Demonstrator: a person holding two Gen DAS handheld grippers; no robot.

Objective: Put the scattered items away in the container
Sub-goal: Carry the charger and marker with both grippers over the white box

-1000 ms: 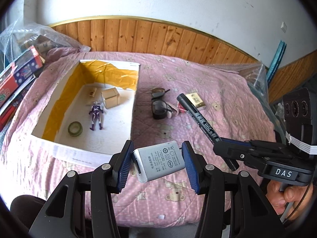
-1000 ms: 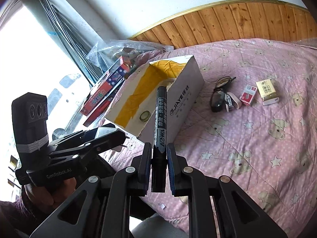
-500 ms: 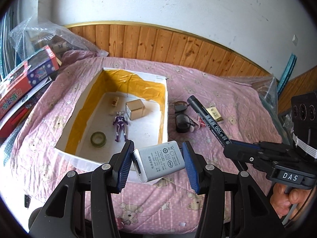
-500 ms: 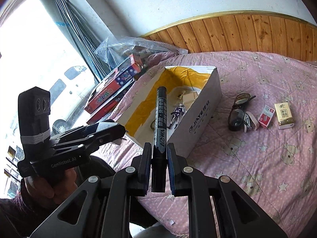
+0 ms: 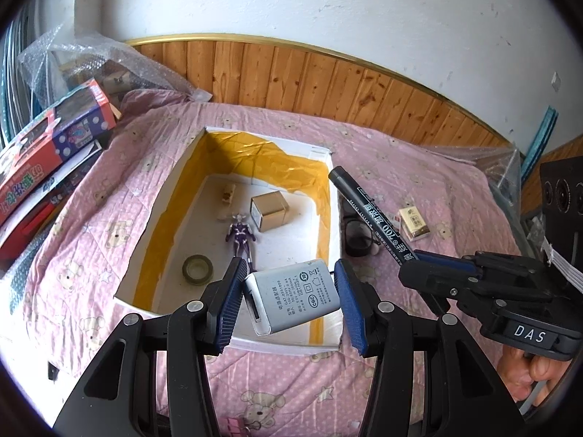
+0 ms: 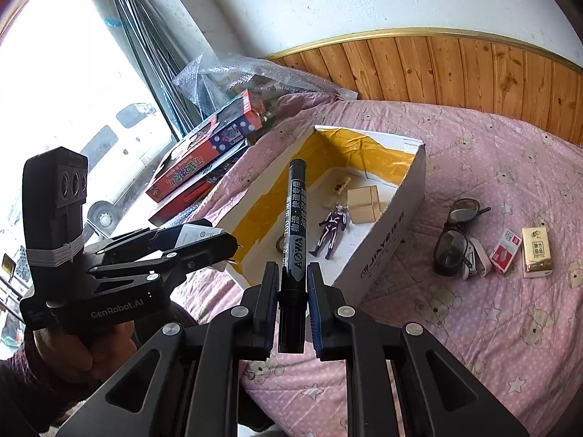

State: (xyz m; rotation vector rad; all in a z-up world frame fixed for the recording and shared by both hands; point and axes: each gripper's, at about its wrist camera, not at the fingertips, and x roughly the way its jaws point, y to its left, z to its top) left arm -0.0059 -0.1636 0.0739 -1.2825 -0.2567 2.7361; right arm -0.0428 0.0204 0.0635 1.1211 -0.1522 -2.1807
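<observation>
The container (image 5: 329,196), a white box lined with yellow tape, is seen just beyond both sets of jaws, open-topped. A grey charger (image 5: 295,300) is clamped crosswise in the left gripper (image 5: 289,302), apparently for dropping in; a black marker (image 6: 293,233) is pinched upright in the right gripper (image 6: 293,309). Bare floor is left beside the figurine (image 5: 240,236), past the near rim.

One charger (image 5: 297,298), one marker (image 6: 293,225), one box (image 5: 171,215), one figurine (image 5: 240,235), one tape roll (image 5: 197,268), two glasses (image 6: 457,240)
</observation>
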